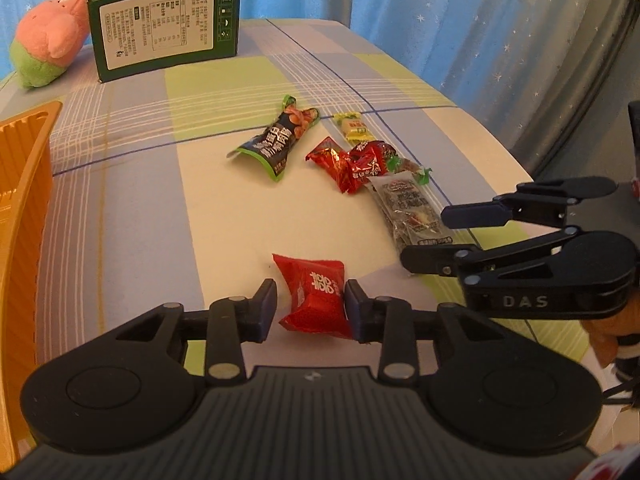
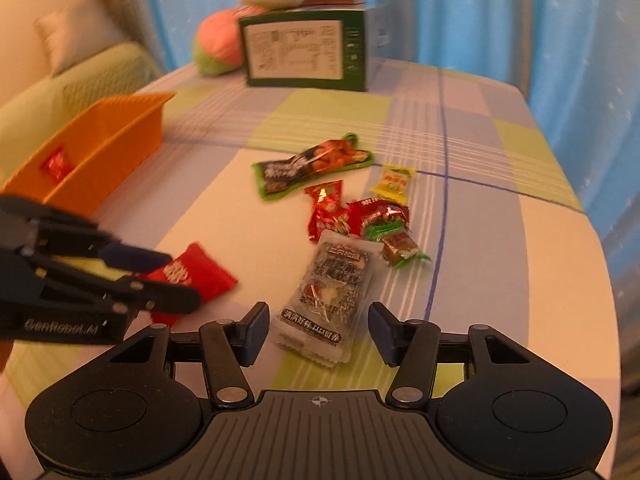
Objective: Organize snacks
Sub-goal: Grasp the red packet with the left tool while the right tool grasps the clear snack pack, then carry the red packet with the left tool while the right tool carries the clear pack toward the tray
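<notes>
Red snack packet (image 1: 314, 300) on surface, well right of orange bin (image 1: 24, 184); your left gripper (image 1: 310, 306) jaws straddle it, touching one edge, not clamped. Right gripper (image 2: 316, 330) jaws wide around clear packet (image 2: 328, 300), readying second pickup.

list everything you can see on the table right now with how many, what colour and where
Red packet: 1, red, between left jaws.
Clear sachet: 1, clear-grey, between right jaws.
Long pouch: 1, black-green, mid-table.
Yellow candy: 1, yellow, beside pouch.
Red candies: several, red, clustered centre.
Basket: 1, orange, left; one red packet inside.
Box: 1, green, far edge.
Plush: 1, pink-green, beside box.
Left gripper: black, around packet.
Right gripper: black, open.
</notes>
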